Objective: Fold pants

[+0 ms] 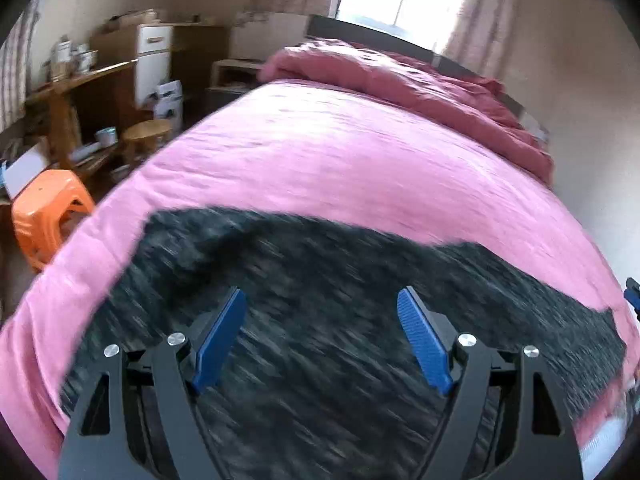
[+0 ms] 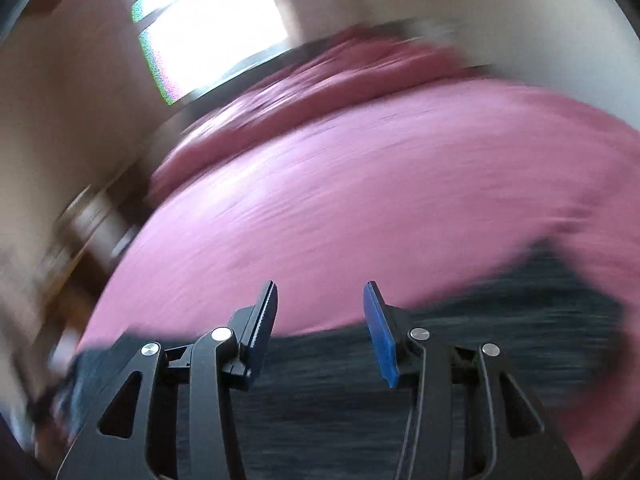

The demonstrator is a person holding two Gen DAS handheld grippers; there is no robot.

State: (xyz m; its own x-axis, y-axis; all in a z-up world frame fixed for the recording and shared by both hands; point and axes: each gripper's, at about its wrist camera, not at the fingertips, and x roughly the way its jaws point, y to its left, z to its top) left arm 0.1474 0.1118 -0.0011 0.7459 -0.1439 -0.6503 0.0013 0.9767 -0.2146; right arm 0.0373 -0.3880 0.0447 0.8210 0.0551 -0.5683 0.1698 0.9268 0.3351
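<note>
Both hand-held grippers are hanging released over the bed: the left hand-held gripper (image 1: 322, 300) is spreading its fingers wide with nothing between them, and the right hand-held gripper (image 2: 320, 294) is likewise gaping and gripping nothing. One pair of dark pants (image 1: 320, 280) is lying flat on the pink bedspread (image 1: 320, 152), directly beneath and just ahead of both tools; in the right wrist view the pants (image 2: 500, 320) are reaching ahead and to the right of the fingers. Both views are smearing, so seams and hems are unreadable. By my judgement the fold is only beginning, or one fold is being followed by a reach for another; next, each tool is needing an edge of cloth to pinch. Counted: two grippers, one pair of pants, one bed, one orange stool (image 1: 48, 216) far to the left.
</note>
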